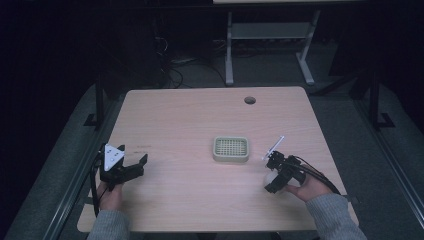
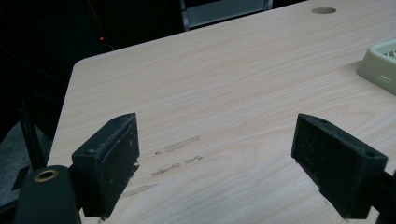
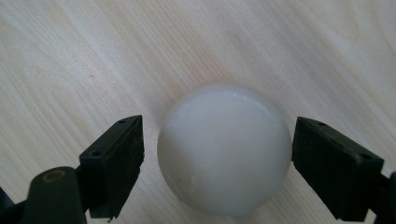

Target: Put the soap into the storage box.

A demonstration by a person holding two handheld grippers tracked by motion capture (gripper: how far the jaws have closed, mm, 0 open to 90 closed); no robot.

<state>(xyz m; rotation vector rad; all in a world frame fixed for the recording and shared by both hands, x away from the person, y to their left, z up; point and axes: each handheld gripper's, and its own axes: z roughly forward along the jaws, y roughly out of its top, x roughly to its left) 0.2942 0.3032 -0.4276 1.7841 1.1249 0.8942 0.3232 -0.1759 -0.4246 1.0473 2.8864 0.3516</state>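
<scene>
Round white soap bar (image 3: 224, 149) flat between wide-open right hand-held gripper (image 3: 217, 161) jaws, untouched.

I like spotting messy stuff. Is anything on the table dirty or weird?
Yes: faint smudgy streaks mark the wooden table just ahead of the left tool, like leftover tape residue. Nothing looks spilled or broken.

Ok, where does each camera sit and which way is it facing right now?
High view: above the person's side, looking down on the table; both forearms, left gripper, right gripper.
Left gripper view: along its open jaws, across bare tabletop toward the tray.
Right gripper view: straight down, jaws flanking the white round object.
Shared: high and left views show the tray.
</scene>
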